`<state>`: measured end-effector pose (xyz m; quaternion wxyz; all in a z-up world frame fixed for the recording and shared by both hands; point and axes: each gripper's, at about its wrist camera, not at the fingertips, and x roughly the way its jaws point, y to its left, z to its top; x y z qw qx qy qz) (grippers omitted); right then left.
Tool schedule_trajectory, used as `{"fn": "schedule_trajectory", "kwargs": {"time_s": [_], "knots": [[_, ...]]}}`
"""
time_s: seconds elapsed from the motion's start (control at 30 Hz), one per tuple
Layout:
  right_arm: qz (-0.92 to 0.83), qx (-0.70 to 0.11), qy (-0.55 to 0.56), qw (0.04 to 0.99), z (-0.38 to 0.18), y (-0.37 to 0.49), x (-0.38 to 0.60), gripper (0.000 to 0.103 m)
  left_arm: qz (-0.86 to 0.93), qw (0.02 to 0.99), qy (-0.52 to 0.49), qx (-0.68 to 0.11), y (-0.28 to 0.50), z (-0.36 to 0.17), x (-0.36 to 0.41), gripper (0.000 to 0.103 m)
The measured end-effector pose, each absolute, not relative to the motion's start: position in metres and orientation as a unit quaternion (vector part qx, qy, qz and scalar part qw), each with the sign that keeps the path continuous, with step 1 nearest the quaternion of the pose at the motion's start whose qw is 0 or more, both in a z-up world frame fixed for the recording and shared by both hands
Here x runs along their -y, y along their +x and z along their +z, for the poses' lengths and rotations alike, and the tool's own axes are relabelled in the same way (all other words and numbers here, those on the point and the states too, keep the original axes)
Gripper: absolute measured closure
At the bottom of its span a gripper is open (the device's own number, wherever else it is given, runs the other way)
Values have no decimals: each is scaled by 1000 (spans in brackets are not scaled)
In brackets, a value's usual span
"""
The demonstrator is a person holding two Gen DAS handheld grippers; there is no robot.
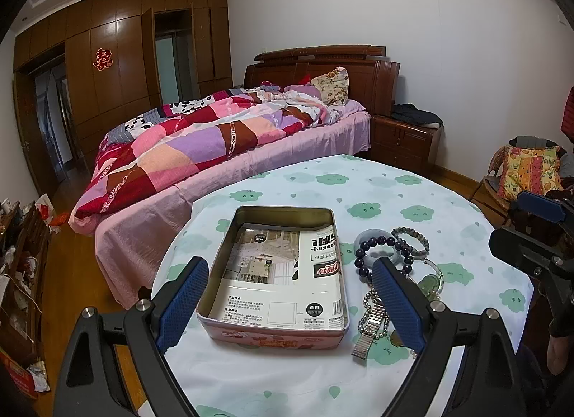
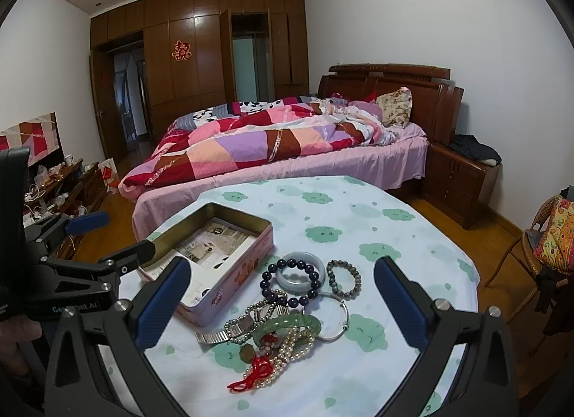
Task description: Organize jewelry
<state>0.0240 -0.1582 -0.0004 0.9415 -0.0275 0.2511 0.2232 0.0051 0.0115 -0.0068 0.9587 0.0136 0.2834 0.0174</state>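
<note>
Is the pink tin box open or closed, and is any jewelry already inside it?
Open: the tin box shows no lid, and only a printed paper sheet lies inside. The jewelry pile is beside it.

From your left wrist view, the right finger (image 1: 394, 304) covers part of the jewelry pile (image 1: 391, 273), the small print on the paper (image 1: 283, 273) inside the tin (image 1: 272, 331) is unreadable, and the right gripper (image 1: 538, 234) is cut off at the edge.

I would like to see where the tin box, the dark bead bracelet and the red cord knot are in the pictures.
tin box (image 1: 324, 214): left wrist view, on its far right rim corner.
dark bead bracelet (image 2: 264, 276): right wrist view, on a bead at its left side.
red cord knot (image 2: 259, 370): right wrist view, on the knot's middle.
</note>
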Motion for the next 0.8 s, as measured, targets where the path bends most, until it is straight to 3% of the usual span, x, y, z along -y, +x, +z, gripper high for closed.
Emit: {"fn": "schedule_trajectory", "kwargs": {"time_s": [0.4, 0.8], "knots": [[212, -267, -36, 939, -29, 25, 164, 0, 22, 953, 6, -301, 11, -18, -17, 11], [221, -365, -58, 903, -87, 49, 167, 0, 16, 942, -30, -335, 23, -42, -26, 11]]}}
